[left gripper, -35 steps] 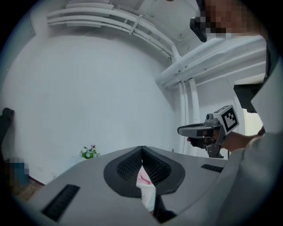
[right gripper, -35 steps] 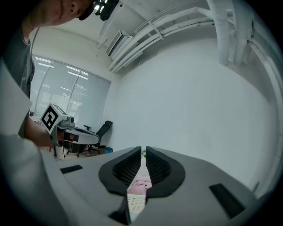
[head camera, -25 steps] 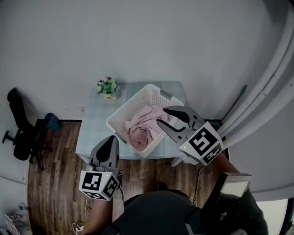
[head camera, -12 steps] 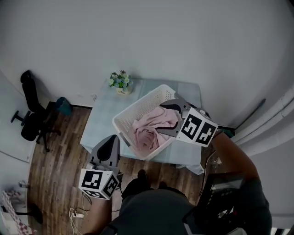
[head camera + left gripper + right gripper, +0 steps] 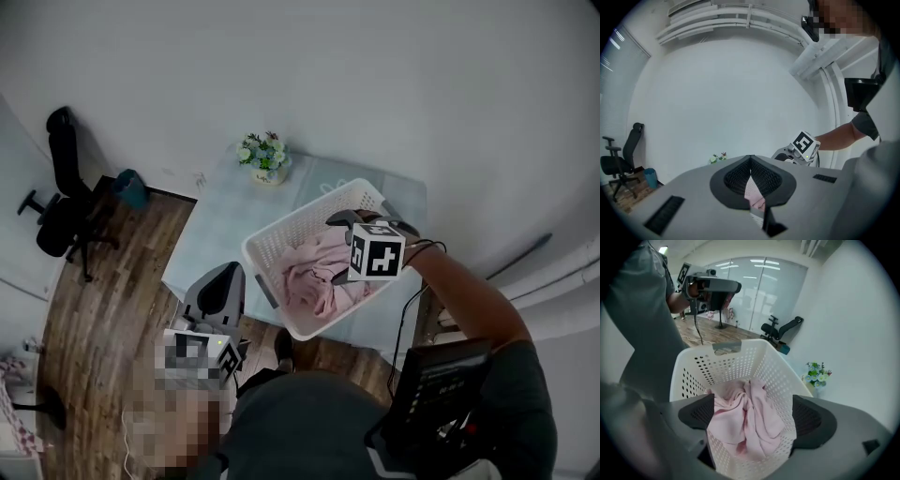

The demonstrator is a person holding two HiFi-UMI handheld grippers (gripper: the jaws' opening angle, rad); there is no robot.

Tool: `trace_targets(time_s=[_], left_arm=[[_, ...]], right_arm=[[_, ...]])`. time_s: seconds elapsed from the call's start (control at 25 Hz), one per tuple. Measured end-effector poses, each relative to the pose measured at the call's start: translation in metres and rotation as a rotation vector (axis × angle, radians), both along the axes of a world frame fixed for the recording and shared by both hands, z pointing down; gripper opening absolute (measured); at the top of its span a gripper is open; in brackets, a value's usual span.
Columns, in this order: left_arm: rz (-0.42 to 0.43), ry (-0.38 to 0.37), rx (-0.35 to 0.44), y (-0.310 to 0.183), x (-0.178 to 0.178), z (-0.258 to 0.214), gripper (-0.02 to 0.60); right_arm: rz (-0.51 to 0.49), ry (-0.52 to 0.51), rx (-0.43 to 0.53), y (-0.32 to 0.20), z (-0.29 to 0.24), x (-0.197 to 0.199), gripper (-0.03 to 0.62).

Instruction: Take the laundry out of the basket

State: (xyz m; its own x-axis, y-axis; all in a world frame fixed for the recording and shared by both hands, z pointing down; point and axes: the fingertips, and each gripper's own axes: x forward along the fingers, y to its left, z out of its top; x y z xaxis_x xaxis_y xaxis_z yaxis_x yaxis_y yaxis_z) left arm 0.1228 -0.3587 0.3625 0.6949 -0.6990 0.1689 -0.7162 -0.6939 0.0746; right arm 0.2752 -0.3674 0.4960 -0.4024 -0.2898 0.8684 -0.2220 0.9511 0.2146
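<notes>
Jaws of the right gripper (image 5: 337, 247) are standing wide, having just been opening while dropping over the laundry (image 5: 314, 281); it is lying ungrabbed in the basket (image 5: 272, 246); left gripper (image 5: 226, 274) is hanging closed nearby; a grab is likely coming.

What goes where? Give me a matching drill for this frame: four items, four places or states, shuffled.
1 pink laundry
2 flower pot
3 office chair
4 right gripper

A on the wood floor, by the wall
B jaws apart, over the white basket
C inside the basket
D on the table, at its far corner

Pairs: 1-C, 2-D, 3-A, 4-B.
The right gripper's jaws have just been opening; its pads press on nothing yet.
</notes>
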Motion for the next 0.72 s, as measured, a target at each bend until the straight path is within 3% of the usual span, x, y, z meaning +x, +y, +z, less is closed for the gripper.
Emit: trace_targets(time_s=[0.36, 0.52, 0.72], left_arm=[[-0.001, -0.022, -0.068, -0.029, -0.004, 0.03, 0.009], [-0.005, -0.031, -0.096, -0.038, -0.007, 0.04, 0.009], [0.003, -0.044, -0.117, -0.045, -0.006, 0.046, 0.009]], right_arm=[[-0.298, 0.308, -0.197, 0.015, 0.085, 0.031, 0.531], [-0.34, 0.356, -0.239, 0.016, 0.113, 0.039, 0.572], [-0.38, 0.387, -0.268, 0.017, 0.149, 0.037, 0.578]])
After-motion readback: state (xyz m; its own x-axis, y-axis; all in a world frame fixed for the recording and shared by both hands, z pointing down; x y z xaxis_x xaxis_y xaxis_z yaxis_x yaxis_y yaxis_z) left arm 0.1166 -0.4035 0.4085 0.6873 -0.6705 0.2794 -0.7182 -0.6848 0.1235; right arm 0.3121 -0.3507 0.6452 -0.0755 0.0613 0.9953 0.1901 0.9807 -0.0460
